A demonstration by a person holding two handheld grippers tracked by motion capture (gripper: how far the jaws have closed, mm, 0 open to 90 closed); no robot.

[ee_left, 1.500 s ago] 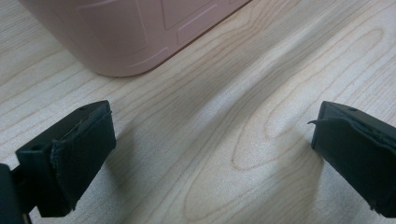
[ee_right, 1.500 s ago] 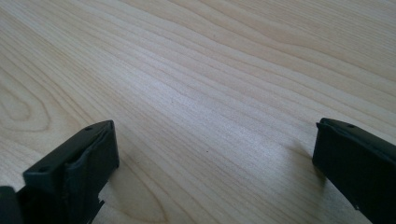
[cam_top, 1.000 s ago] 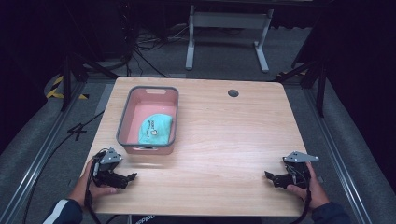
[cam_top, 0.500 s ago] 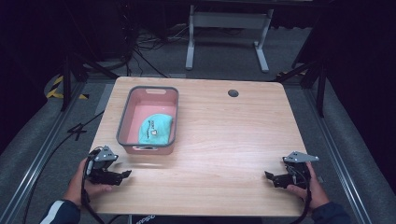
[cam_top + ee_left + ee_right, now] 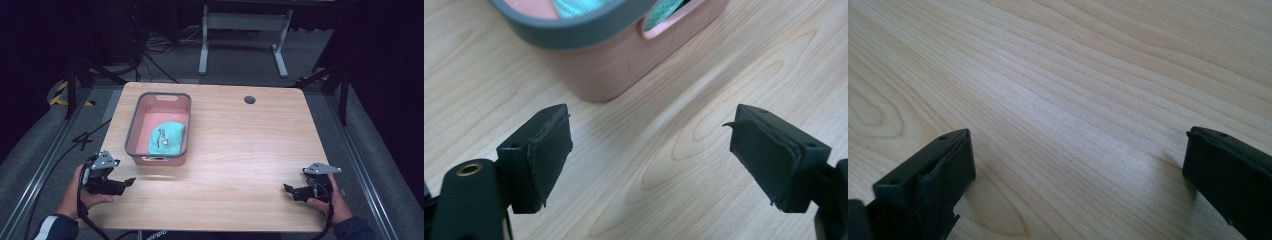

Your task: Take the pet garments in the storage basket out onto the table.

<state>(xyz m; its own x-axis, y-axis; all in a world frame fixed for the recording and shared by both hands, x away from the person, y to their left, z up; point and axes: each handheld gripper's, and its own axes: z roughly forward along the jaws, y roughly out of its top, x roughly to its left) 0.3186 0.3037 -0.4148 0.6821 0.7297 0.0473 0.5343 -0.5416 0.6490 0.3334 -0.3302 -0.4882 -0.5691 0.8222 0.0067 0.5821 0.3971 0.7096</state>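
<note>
My left gripper [image 5: 127,182] sits at the near left corner of the wooden table [image 5: 240,150], held in my left hand [image 5: 82,192]. Its jaws have just been closing a little, yet they stand well apart with nothing between them, only bare wood grain below.

In the left gripper view, the pink tub [image 5: 624,55] ahead of my jaws is cut off by the top of the frame; I see only its grey rim, one corner and a handle slot, with a sliver of teal cloth [image 5: 574,6] showing over the rim and through the slot. The print on the cloth is too small to read from the high view.

The tub stands just ahead of my left gripper and slightly to its inner side, near but not touching. Open tabletop stretches from the tub's side toward my right gripper [image 5: 289,189], which rests well apart at the near right corner, close to the table's front edge. Its jaws are also spread wide over bare wood, holding nothing. A small dark hole [image 5: 249,99] sits near the far edge.

The tub holds one thing: the folded teal cloth, lying on its floor toward the end nearest me.
</note>
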